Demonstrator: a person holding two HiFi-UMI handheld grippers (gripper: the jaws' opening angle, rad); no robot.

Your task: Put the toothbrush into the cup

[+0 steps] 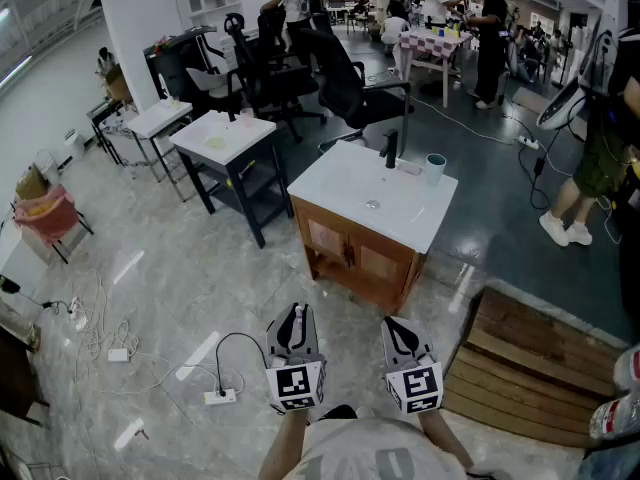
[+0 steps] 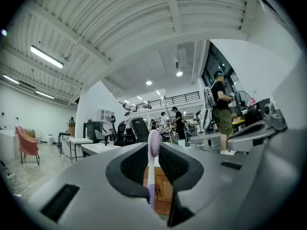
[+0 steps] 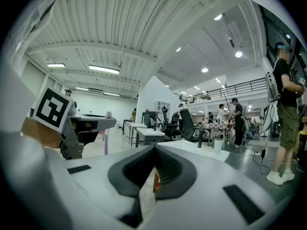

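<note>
Toothbrush (image 2: 154, 145): pinched upright between the jaws of your left tool (image 1: 295, 318). Its purple-and-white head poked just past the jaw tips and the handle ran back into the throat. In the left gripper view the grip looked centred.

Right tool (image 3: 154, 149): jaws pressed together with nothing between them. Only a sliver of the wooden cabinet (image 1: 355, 258) showed through the slit.

Cup (image 1: 435, 168): upright on the far right corner of the white desk (image 1: 345, 183), just right of the black faucet (image 1: 391, 148).

Your position: on the near side, well apart from the desk. You held both tools low and close to your body, pointed toward it, with bare floor between.

Progress, as I judged it:
- Pickup was done, with the brush secured in the left tool.
- The carry and the drop into the cup were not yet done.

Left to do:
- Close the gap to the desk.
- Bring the left tool across to the far right corner.
- Line the brush up over the cup's mouth, lower it in, then spread the jaws.

Watch item: the faucet stood close to the cup, so approaching from the right or from above seemed safer.
</note>
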